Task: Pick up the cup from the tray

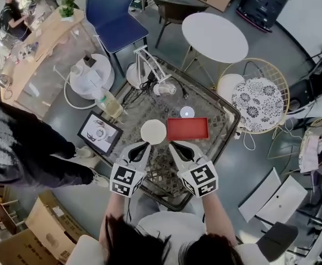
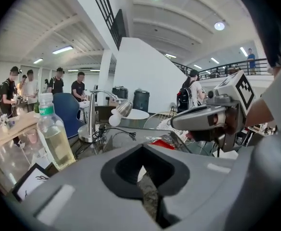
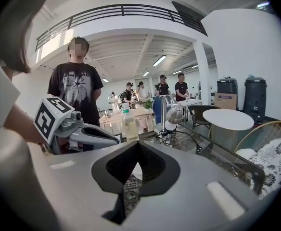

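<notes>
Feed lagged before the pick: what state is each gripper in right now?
Left gripper: closed, holding nothing.
Right gripper: closed, holding nothing.

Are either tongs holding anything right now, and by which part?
Nothing is held. The left tongs and the right tongs are both shut with nothing between them.

We see a bottle [image 1: 108, 104] and a desk lamp [image 1: 137, 75] on the glass counter [image 1: 206, 100], and a blue chair [image 1: 117, 15] stands behind it.
</notes>
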`<move>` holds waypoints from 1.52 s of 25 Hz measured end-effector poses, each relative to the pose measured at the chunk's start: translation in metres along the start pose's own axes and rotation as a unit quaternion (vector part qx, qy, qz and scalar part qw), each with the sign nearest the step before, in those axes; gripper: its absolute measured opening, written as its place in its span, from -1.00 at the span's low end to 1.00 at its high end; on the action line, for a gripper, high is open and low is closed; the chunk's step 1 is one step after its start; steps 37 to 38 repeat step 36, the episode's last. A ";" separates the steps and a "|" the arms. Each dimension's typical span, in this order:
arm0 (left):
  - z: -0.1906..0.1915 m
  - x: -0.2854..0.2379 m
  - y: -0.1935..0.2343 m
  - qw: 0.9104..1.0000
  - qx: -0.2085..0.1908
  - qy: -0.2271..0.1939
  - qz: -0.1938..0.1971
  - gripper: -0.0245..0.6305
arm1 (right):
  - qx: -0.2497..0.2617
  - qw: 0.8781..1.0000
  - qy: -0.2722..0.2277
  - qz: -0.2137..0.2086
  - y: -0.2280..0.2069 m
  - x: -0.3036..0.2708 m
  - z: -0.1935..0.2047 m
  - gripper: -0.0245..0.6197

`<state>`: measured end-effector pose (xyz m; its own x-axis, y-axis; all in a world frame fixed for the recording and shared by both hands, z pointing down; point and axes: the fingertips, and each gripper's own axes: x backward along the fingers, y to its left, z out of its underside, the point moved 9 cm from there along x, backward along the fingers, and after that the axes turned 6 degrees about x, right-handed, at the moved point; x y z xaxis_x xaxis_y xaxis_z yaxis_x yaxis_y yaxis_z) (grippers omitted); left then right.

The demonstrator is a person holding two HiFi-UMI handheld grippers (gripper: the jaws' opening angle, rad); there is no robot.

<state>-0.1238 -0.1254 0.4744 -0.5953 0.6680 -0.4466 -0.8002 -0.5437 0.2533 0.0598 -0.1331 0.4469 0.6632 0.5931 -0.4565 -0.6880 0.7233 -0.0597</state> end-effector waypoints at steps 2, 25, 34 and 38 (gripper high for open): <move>-0.006 0.002 -0.008 1.000 -0.006 -0.004 0.007 -0.92 | -0.005 1.000 -0.001 0.019 0.002 0.008 -0.003 -0.86; -0.028 0.041 -0.060 0.996 -0.065 -0.059 0.013 -0.92 | -0.019 0.995 -0.013 0.099 0.047 0.048 -0.002 -0.85; -0.020 0.048 -0.057 0.997 -0.059 -0.044 0.021 -0.92 | -0.022 0.995 -0.021 0.092 0.053 0.049 -0.002 -0.85; -0.017 0.048 -0.055 0.997 -0.063 -0.035 0.022 -0.92 | -0.016 0.995 -0.017 0.093 0.054 0.046 -0.002 -0.85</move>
